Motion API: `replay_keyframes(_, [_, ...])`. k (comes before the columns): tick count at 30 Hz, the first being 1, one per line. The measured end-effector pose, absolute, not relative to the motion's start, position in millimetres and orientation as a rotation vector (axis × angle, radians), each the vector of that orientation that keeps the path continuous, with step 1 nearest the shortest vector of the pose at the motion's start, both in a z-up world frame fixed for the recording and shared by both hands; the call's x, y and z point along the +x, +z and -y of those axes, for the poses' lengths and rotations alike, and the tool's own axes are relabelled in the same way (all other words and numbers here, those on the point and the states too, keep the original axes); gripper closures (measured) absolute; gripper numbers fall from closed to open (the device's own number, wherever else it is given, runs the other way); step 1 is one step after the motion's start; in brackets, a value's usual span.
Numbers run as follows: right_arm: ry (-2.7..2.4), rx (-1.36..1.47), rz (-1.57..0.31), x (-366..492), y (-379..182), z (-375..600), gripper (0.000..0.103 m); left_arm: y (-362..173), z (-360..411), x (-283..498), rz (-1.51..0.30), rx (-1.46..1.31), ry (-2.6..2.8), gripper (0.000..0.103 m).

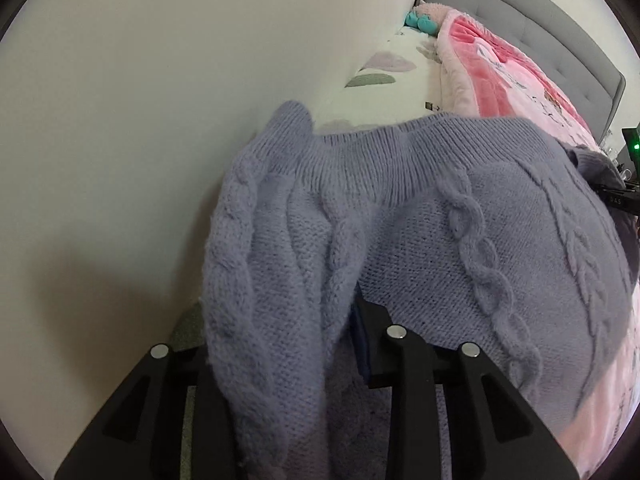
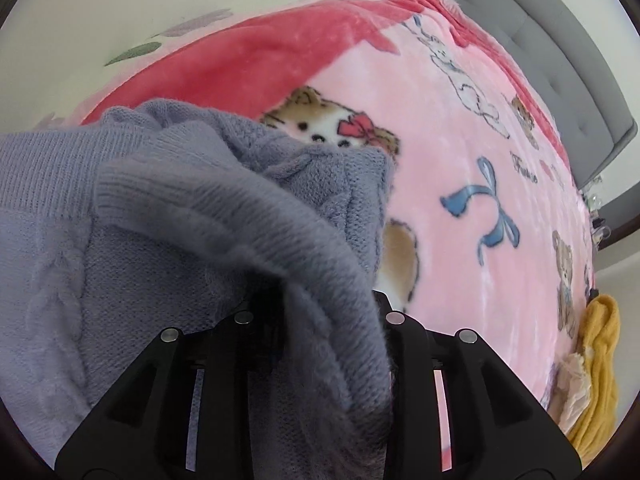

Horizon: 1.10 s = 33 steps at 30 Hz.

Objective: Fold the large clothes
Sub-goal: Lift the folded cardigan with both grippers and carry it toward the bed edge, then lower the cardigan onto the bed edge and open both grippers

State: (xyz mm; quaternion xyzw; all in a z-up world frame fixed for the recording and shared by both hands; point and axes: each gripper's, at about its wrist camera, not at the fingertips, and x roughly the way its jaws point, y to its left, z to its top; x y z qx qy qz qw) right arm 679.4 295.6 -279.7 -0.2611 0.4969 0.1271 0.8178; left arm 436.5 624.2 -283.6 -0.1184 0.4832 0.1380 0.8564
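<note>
A lavender cable-knit sweater (image 1: 420, 216) is held up over a bed, its ribbed hem stretched across the top. My left gripper (image 1: 320, 312) is shut on one side of the sweater, with knit draped over the fingers and hiding their tips. The right gripper shows small at the far right of the left wrist view (image 1: 616, 196). In the right wrist view the sweater (image 2: 132, 216) fills the left half. My right gripper (image 2: 320, 308) is shut on a thick fold of it, and the fabric covers the fingertips.
A pink plush blanket (image 2: 460, 152) with bears and bows covers the bed. A grey padded headboard (image 2: 560, 52) is behind it and a white wall (image 1: 140, 100) on the left. A yellow garment (image 2: 600, 360) lies at the bed's right edge. Teal and pink plush toys (image 1: 420, 20) sit near the headboard.
</note>
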Motion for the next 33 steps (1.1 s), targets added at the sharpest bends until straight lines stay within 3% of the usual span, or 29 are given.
replay_keyframes(10, [0.244,-0.548,-0.881,699.0,-240.1,-303.4,0.082,-245.5,-628.4,434.3,-0.811,-0.175,0.425,0.075])
replay_keyframes(15, [0.22,-0.596,-0.994,707.2,-270.5,-309.1,0.08,-277.8,-622.4,452.0,-0.985,-0.066,0.387,0.074])
replay_keyframes(18, [0.218,-0.687,-0.948,690.2,-291.6,-311.7,0.073,-289.7,-610.9,445.6,-0.996,0.009,0.372,0.066])
replay_keyframes(20, [0.216,-0.718,-0.956,684.3,-301.6,-312.7,0.068,-295.8,-617.5,441.1,-1.015,-0.045,0.38,0.054])
replay_keyframes(22, [0.215,-0.692,-0.916,680.0,-295.6,-309.4,0.05,-296.5,-626.7,434.9,-1.012,-0.084,0.428,0.022])
replay_keyframes(23, [0.204,-0.667,-0.9,679.3,-289.5,-305.3,0.028,-294.1,-633.4,428.8,-0.989,-0.11,0.467,0.014])
replay_keyframes(24, [0.197,-0.624,-0.882,678.5,-280.7,-298.9,0.014,-290.5,-640.2,422.1,-0.969,-0.135,0.494,0.005])
replay_keyframes(31, [0.35,-0.33,-0.647,631.2,-198.4,-249.1,0.013,-225.5,-628.3,363.6,-0.714,-0.054,0.499,0.005])
replay_keyframes(32, [0.399,-0.298,-0.623,622.7,-192.4,-243.9,0.016,-214.9,-620.6,356.9,-0.671,-0.042,0.478,0.005])
replay_keyframes(33, [0.462,-0.264,-0.634,613.6,-189.6,-240.8,0.03,-207.9,-613.3,353.5,-0.647,-0.048,0.433,0.005])
